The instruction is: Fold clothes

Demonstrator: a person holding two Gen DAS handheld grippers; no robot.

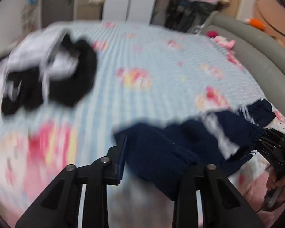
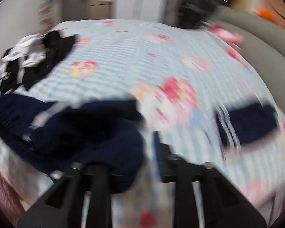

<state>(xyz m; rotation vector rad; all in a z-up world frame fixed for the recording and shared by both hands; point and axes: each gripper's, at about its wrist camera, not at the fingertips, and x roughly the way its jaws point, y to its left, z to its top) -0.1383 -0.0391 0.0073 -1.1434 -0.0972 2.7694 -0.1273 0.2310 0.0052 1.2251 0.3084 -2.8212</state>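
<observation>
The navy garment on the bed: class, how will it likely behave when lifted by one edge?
The navy garment lies bunched in soft folds, so it will probably sag and drape. It looks like thick knit, so perhaps weighty. Unlikely to slip on the quilt.

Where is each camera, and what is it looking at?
Left wrist: sits on the left hand-held gripper, looking down its fingers over the navy garment on the bed; the right hand-held gripper and a hand show at the edge.
Right wrist: sits on the right hand-held gripper, looking across the bed; only its own fingers show.
Shared: navy garment, black and white clothes pile, floral bedsheet.
</observation>
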